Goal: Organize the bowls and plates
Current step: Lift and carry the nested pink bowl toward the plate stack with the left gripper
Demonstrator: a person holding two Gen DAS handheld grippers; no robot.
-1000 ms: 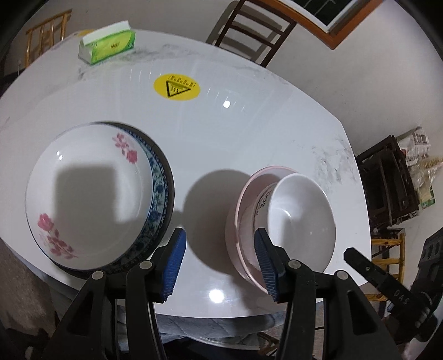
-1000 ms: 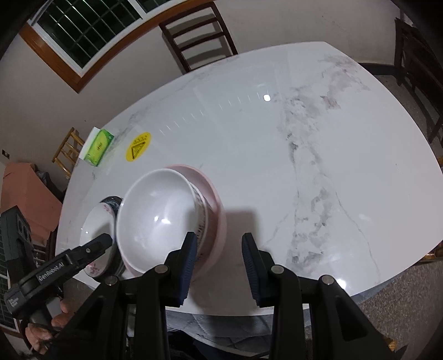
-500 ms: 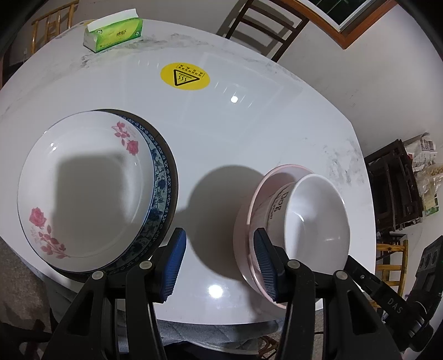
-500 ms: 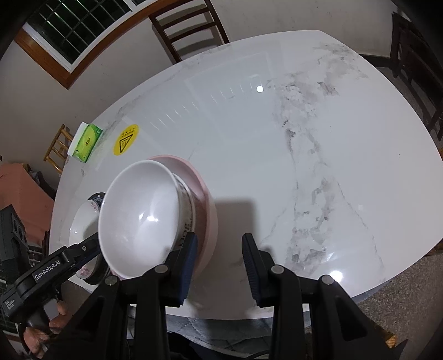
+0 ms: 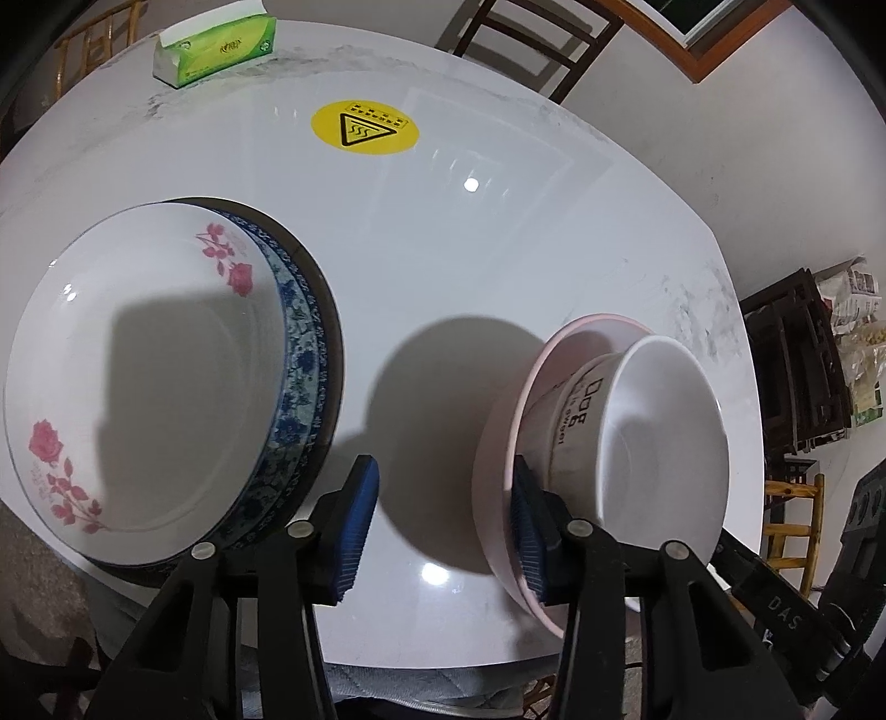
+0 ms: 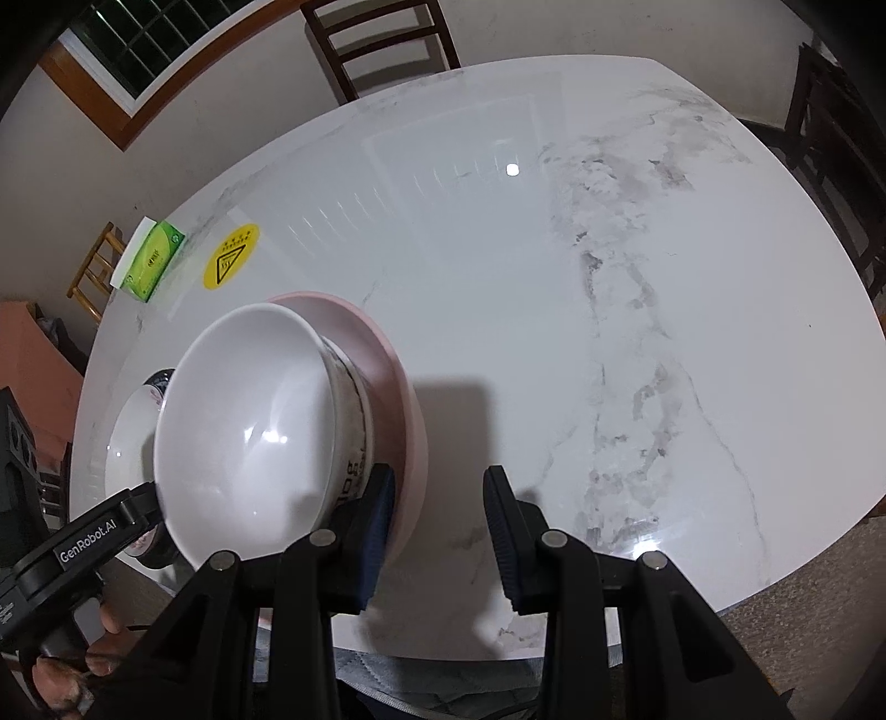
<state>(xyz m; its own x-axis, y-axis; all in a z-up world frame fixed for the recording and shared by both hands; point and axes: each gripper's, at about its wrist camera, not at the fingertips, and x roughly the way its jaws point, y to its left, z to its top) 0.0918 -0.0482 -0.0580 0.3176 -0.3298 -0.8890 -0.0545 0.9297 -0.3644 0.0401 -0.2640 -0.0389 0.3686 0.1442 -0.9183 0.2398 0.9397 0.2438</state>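
Observation:
A white bowl [image 5: 659,443] with dark lettering sits nested in a pink bowl [image 5: 490,498] near the table's front edge. My left gripper [image 5: 443,526] is low at the pink bowl's left side. Its jaws are closing, one pad by the rim and the other well clear on the outside, so nothing is pressed. My right gripper [image 6: 440,515] stands open across the pink bowl's [image 6: 387,354] right rim, its left pad beside the white bowl [image 6: 243,432]. Further left, a white plate with red flowers [image 5: 138,360] tops a blue-patterned plate [image 5: 302,354] and a dark one.
The bowls and plates stand on a white marble table [image 5: 443,249] with a yellow warning sticker [image 5: 362,127] and a green tissue box [image 5: 216,41] at the back. A wooden chair [image 6: 382,39] stands behind it, and dark shelving [image 5: 797,360] to the right.
Both grippers have come down closer to the nested bowls, which now fill more of each view. The left jaws have narrowed a little. The right jaws keep the same gap.

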